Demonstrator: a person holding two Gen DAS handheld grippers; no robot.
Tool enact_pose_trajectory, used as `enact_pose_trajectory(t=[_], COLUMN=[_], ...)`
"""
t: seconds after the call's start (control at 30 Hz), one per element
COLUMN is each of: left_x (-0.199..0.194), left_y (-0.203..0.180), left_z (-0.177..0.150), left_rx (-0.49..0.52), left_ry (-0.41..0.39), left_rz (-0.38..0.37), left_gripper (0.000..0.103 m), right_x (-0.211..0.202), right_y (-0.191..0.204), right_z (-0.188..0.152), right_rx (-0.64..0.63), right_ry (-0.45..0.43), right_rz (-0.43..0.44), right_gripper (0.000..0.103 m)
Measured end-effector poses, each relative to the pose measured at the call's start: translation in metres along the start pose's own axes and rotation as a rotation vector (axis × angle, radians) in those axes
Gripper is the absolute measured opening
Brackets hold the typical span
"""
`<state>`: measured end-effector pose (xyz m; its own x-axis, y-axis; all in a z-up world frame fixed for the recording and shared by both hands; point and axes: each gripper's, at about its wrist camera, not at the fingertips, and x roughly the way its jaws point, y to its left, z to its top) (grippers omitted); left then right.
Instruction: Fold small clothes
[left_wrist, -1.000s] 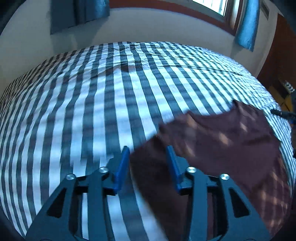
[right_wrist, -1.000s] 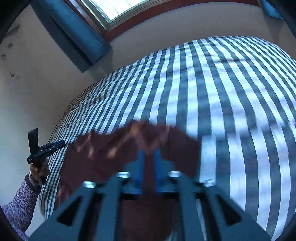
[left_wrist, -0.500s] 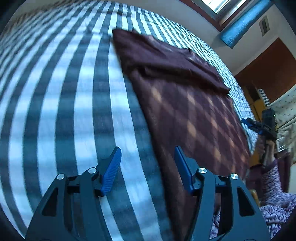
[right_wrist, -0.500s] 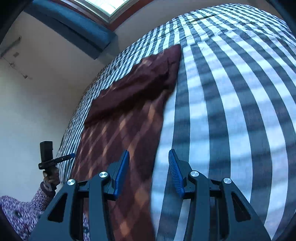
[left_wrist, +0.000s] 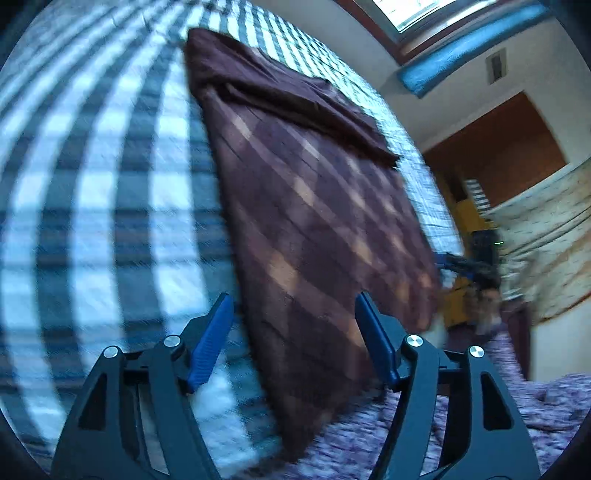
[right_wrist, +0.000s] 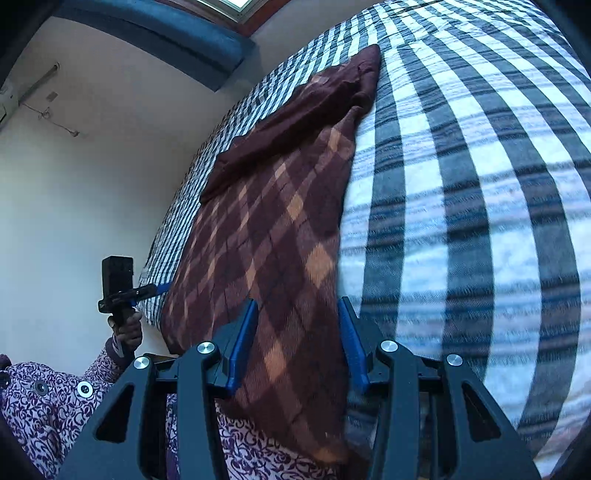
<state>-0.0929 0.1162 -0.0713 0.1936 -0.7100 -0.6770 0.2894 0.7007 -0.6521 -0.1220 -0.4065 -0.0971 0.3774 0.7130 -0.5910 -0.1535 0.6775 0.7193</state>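
- Maroon plaid garment (right_wrist: 273, 236), soft woven cloth with tan diamonds, lies flat and long on the blue-and-white checked bedspread (right_wrist: 461, 206); far end folded over in a plain dark band, near hem hangs off the bed edge
- Left gripper (left_wrist: 295, 343): blue ribbed fingers wide apart, empty
- Right gripper (right_wrist: 297, 341): spread, empty
- A second ago the right fingers pinched the cloth; since then it has been laid out

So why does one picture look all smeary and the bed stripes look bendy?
Left wrist view: motion blur smears the striped bedsheet and the brown checked garment. Right wrist view: sharper. Both: the fisheye lens bends the stripes.
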Motion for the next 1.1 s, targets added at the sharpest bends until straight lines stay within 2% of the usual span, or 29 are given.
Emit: enact_pose_trajectory(t=[0.13,0.33,0.4,0.43,0.5,0.53,0.57,0.6,0.73,0.83,1.0,1.1], left_x=[0.000,-0.002,0.003,0.005,0.006,0.007,0.008,0.009,0.006,-0.004,-0.011,-0.011], left_y=[-0.006,0.002,0.004,0.003,0.001,0.000,0.000,0.001,0.000,-0.002,-0.002,0.008], left_z=[-0.010,-0.011,-0.012,-0.012,-0.012,-0.012,-0.013,-0.013,-0.012,-0.006,0.030,0.059], left_rx=[0.024,-0.053,-0.073,-0.076,-0.061,-0.050,-0.043,-0.039,-0.031,-0.035,-0.059,-0.089], left_ry=[-0.030,-0.072,-0.062,-0.070,-0.069,-0.066,-0.068,-0.066,-0.066,-0.095,-0.154,-0.194], left_rz=[0.018,-0.028,-0.027,-0.012,0.020,0.051,0.071,0.084,0.061,0.013,-0.020,-0.023], left_gripper=[0.067,0.064,0.043,0.041,0.027,0.022,0.012,0.008,0.007,0.007,0.007,0.007], right_x=[0.001,0.017,0.021,0.022,0.027,0.029,0.031,0.031,0.026,0.018,0.007,0.013], right_y=[-0.002,0.014,0.019,0.020,0.023,0.023,0.023,0.023,0.023,0.030,0.037,0.033], right_z=[-0.007,-0.014,-0.014,-0.014,-0.014,-0.014,-0.015,-0.016,-0.017,-0.009,0.030,0.059], right_rx=[0.011,-0.044,-0.062,-0.058,-0.065,-0.070,-0.067,-0.060,-0.037,-0.022,-0.021,-0.026], right_ry=[0.017,0.061,0.057,0.052,0.055,0.059,0.064,0.062,0.049,0.000,-0.101,-0.129], right_rz=[0.032,0.098,0.085,0.084,0.050,0.029,0.016,0.022,0.081,0.157,0.251,0.228], right_gripper=[0.045,0.045,0.045,0.043,0.028,0.015,0.010,0.009,0.007,0.007,0.004,0.004])
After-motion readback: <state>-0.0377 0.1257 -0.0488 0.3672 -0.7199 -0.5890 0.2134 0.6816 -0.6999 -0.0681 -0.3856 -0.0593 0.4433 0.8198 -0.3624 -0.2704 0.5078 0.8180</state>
